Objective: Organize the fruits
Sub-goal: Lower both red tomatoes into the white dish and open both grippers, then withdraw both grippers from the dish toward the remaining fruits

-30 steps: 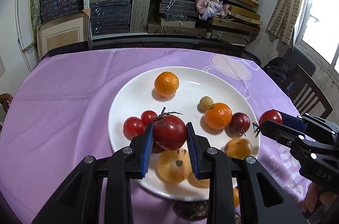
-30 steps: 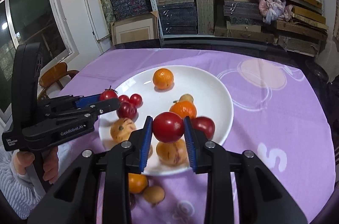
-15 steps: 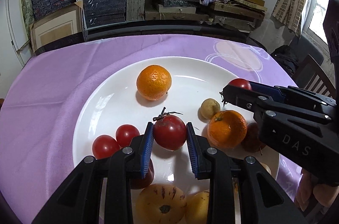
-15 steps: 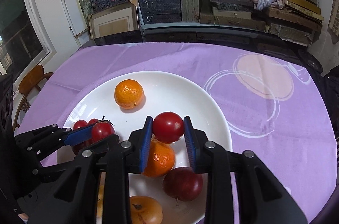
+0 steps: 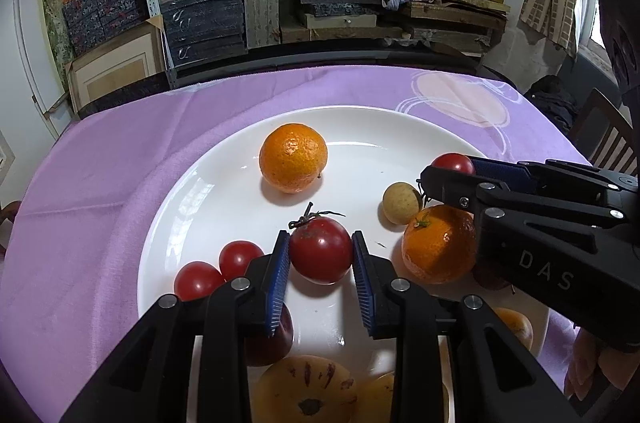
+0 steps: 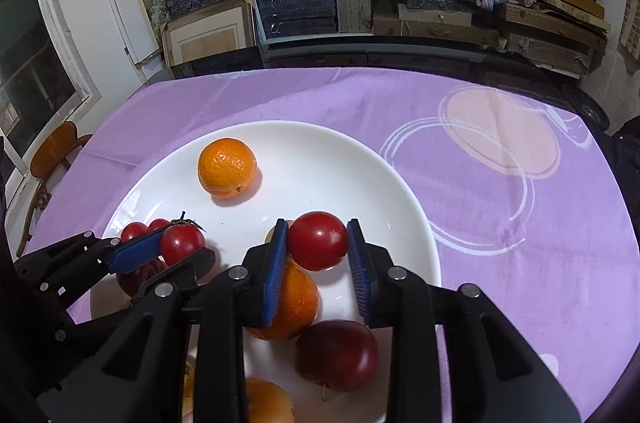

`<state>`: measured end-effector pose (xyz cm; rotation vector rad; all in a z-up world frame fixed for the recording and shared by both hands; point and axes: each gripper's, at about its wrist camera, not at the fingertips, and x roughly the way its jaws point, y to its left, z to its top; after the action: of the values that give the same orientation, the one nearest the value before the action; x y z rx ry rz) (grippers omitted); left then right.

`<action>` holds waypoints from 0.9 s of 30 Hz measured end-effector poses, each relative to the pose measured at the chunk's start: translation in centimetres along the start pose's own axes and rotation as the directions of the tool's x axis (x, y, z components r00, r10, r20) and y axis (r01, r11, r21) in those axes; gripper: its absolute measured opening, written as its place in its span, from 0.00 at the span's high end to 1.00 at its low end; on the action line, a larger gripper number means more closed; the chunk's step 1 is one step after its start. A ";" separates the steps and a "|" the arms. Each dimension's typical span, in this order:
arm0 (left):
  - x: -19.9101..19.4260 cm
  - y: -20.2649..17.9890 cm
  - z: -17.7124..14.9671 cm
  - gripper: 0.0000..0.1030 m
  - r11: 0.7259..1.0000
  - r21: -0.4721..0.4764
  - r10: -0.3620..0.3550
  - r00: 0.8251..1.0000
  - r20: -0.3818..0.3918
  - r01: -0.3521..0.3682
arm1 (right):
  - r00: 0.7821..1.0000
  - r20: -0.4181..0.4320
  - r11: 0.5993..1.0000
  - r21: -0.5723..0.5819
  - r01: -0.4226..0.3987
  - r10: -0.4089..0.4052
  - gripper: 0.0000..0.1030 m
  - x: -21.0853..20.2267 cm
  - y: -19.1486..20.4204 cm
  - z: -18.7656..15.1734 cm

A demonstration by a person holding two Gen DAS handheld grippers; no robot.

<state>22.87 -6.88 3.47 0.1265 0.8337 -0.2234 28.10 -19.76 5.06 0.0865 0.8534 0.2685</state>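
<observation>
Two tomatoes (image 5: 320, 255) (image 6: 317, 240), each clamped inside its hand-held gripper (image 5: 321, 277) (image 6: 317, 271).

2 close wrist views face the shelves, sharing the plate (image 5: 224, 179).

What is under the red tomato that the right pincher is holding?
Below the tomato in the right gripper sit an orange, a small tan fruit and the white plate. The fingers cover part of the orange.

stemmed red tomato (image 5: 320, 249) (clamped), smooth red tomato (image 6: 317, 240), above white plate (image 5: 224, 183)
</observation>
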 end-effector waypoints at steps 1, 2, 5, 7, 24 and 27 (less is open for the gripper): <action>0.0 0.0 0.0 0.70 1.000 -0.001 0.004 1.000 0.001 -0.004 | 1.000 0.000 1.000 0.004 -0.002 0.002 0.70 -0.1 0.0 -0.1; 0.0 0.0 -0.1 0.70 1.000 -0.002 0.008 1.000 0.001 -0.008 | 1.000 -0.001 1.000 0.007 -0.003 0.003 0.70 -0.1 -0.1 -0.1; -0.3 0.0 -0.2 0.68 1.000 -0.004 0.028 1.000 0.009 -0.028 | 1.000 0.007 1.000 0.022 -0.012 0.012 0.65 -0.8 -0.4 -0.2; -0.7 0.0 -0.3 0.62 0.999 -0.004 0.040 0.999 0.020 -0.040 | 1.000 0.025 1.000 0.025 -0.012 0.011 0.64 -1.5 -0.6 -0.3; -13.6 2.4 -7.6 0.34 0.999 -0.045 -0.025 0.995 0.099 0.030 | 0.972 0.232 0.999 0.029 -0.046 0.038 0.18 -16.5 -1.4 -10.5; -15.2 0.7 -11.3 0.31 0.999 0.010 -0.046 0.995 0.084 0.045 | 0.965 0.261 0.999 0.035 -0.015 0.006 0.10 -17.9 -1.7 -13.9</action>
<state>5.00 -1.70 7.27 0.1054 0.7522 -0.2733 6.75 -26.68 8.77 0.1575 0.5956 0.2449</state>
